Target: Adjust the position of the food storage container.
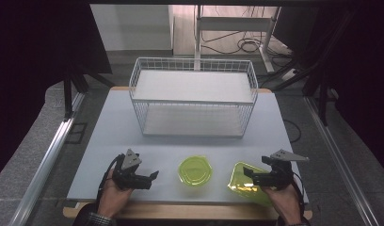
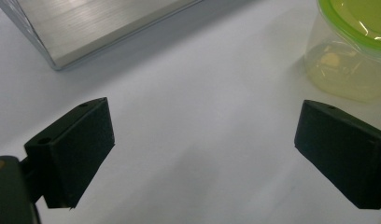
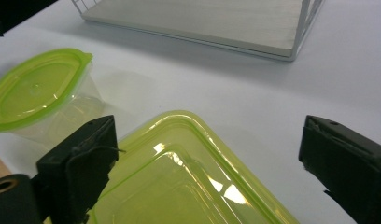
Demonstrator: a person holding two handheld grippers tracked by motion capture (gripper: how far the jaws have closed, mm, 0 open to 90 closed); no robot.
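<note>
Here, table: a pale grey table is seen from the high view, with a wire basket set toward its far side.
Basket: white wire walls and a pale board as floor; one corner of it is seen at the top of the left gripper view and its near edge in the right gripper view.
Round tub: a clear round tub with a green lid is placed near the front edge, between the two grippers, well apart from the basket; it is also seen at the upper right of the left gripper view and at the left of the right gripper view.
Flat lid: a green rectangular lid is laid just right of the round tub, directly under the right gripper; in the right gripper view it is seen between and below the jaws, untouched.
Left gripper: held low over bare table left of the round tub; jaws spread wide, nothing between them.
Right gripper: held over the flat lid; jaws spread wide, nothing gripped.
</note>
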